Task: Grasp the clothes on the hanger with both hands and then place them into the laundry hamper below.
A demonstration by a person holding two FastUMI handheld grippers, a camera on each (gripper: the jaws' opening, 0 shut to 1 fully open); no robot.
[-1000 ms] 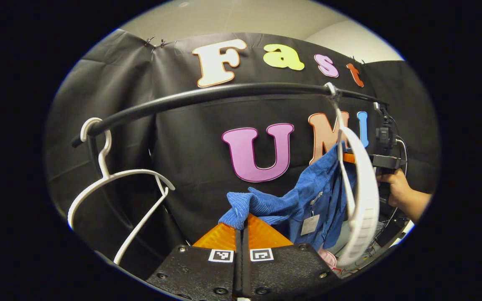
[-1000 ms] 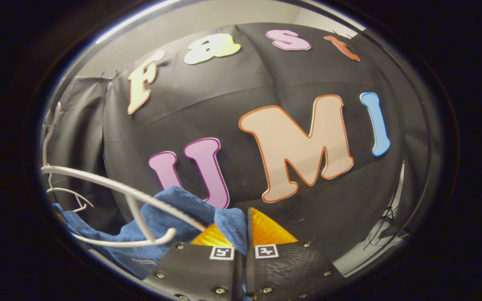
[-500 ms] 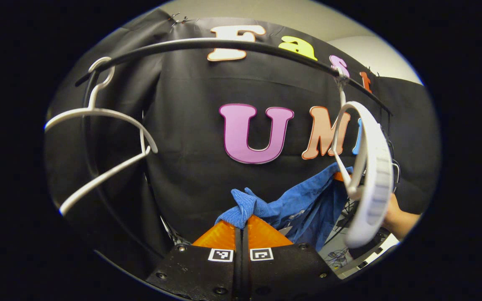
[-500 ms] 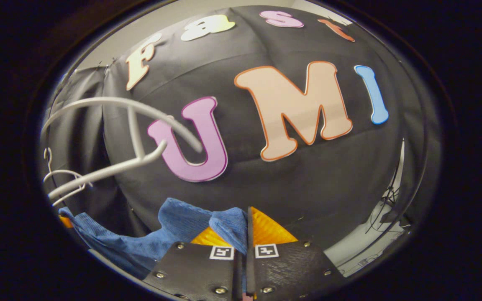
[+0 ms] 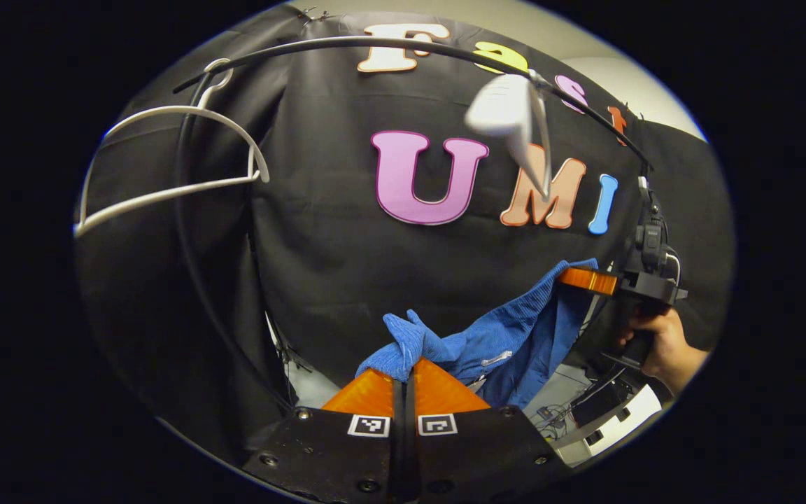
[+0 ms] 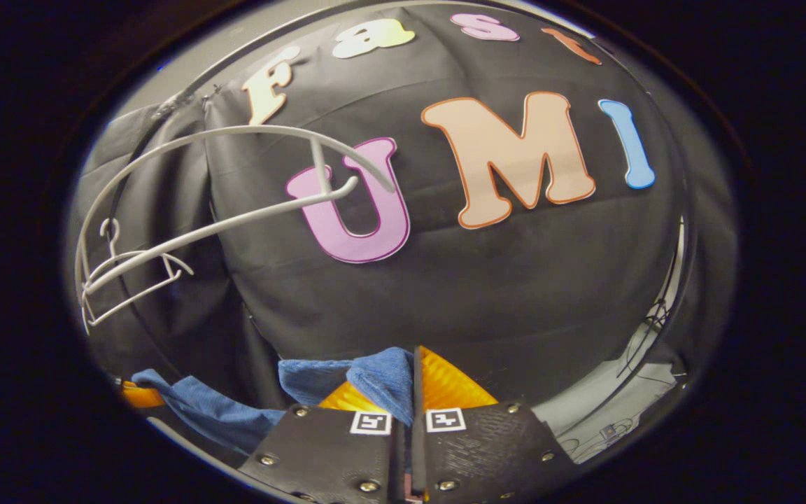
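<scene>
The blue ribbed garment [image 5: 508, 336] hangs free of the hangers, stretched between my two grippers. My left gripper [image 5: 406, 365] is shut on one bunched end of it. In the left gripper view the right gripper [image 5: 588, 280] holds the other end at the right, with a person's hand [image 5: 658, 346] on its handle. In the right gripper view my right gripper [image 6: 413, 358] is shut on a fold of the garment [image 6: 382, 374], which trails down and left. The white hanger [image 5: 515, 119] it came from swings bare on the black rail [image 5: 347, 45].
A second bare white hanger [image 5: 186, 150] hangs at the rail's left end. In the right gripper view both white hangers [image 6: 249, 203] sit up and left of the garment. Cables and a light floor [image 5: 571, 413] lie low on the right.
Both grippers have moved down with the garment. It has slid off the white hanger, which has swung up bare against the rail. The rail and hangers now sit higher in both views.
</scene>
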